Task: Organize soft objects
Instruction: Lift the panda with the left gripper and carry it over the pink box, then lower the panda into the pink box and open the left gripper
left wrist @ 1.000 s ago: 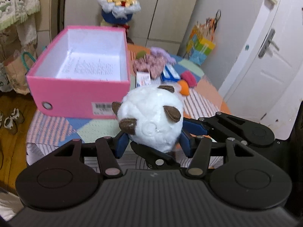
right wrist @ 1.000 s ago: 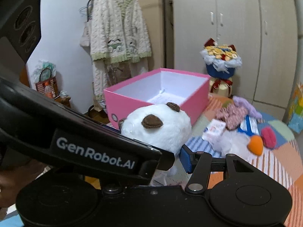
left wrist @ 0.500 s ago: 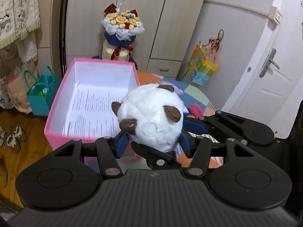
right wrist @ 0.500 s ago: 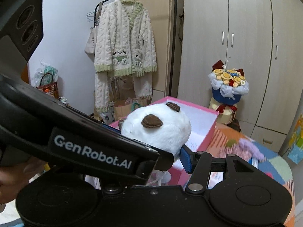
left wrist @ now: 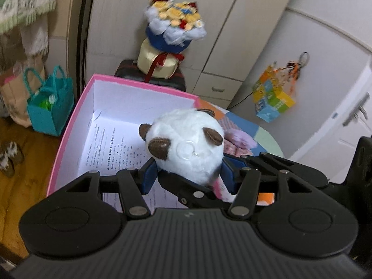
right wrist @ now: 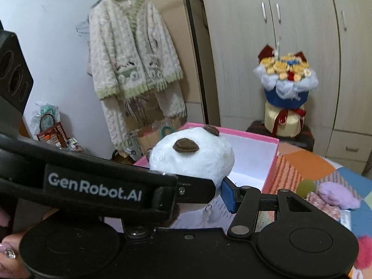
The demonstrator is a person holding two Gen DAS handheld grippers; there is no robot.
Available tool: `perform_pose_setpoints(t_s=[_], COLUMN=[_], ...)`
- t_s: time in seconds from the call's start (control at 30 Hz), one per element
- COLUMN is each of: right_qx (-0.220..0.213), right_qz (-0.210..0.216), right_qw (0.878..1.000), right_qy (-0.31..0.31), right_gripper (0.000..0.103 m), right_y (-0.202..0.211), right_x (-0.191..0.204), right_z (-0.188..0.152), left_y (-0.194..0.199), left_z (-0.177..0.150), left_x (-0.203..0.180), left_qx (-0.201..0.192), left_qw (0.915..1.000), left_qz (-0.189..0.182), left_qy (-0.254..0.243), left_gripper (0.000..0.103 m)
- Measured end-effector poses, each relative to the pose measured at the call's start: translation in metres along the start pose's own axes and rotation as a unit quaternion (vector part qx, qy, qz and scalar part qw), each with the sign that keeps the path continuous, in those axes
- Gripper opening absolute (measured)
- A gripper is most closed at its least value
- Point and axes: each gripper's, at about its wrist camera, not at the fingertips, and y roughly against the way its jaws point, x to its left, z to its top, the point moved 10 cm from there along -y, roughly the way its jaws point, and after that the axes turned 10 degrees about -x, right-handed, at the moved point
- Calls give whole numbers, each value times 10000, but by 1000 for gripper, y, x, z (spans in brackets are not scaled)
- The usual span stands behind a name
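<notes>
Both claws, left (left wrist: 188, 176) and right (right wrist: 197, 193), pinch plush (left wrist: 186, 146) above box (left wrist: 69, 127); uneven release could drop it outside.

A flower bouquet (left wrist: 174, 26) fronts the wardrobe (right wrist: 290, 34); cardigan (right wrist: 132, 60) hangs left.

Left gripper (left wrist: 187, 174): blue pads (left wrist: 147, 176) pressed against both sides of white plush toy (left wrist: 186, 148), held raised. Right gripper (right wrist: 218, 193): crossed beneath left, one blue pad (right wrist: 229, 195) seen at toy's side; closure undetermined.
</notes>
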Motion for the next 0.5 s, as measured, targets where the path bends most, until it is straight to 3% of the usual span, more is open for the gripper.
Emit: perform_pose_setpoints(t_s=[0.13, 0.23, 0.5], right_qx=[408, 850, 1072], right_qz=[-69, 29, -173], right_qw=[9970, 9944, 9870], right_qy=[647, 622, 1187], right_gripper=[61, 61, 62], right_y=[-33, -53, -78], right_x=[-9, -19, -29], right_z=[-2, -9, -20], left_y=[-37, -58, -87], left_z=[-1, -6, -14], left_x=[17, 31, 46], left_qx=[416, 826, 1020], left_qw=[9991, 9957, 9903], left_qz=[-96, -207, -287], left_qy=[30, 373, 902], left_gripper=[54, 54, 52])
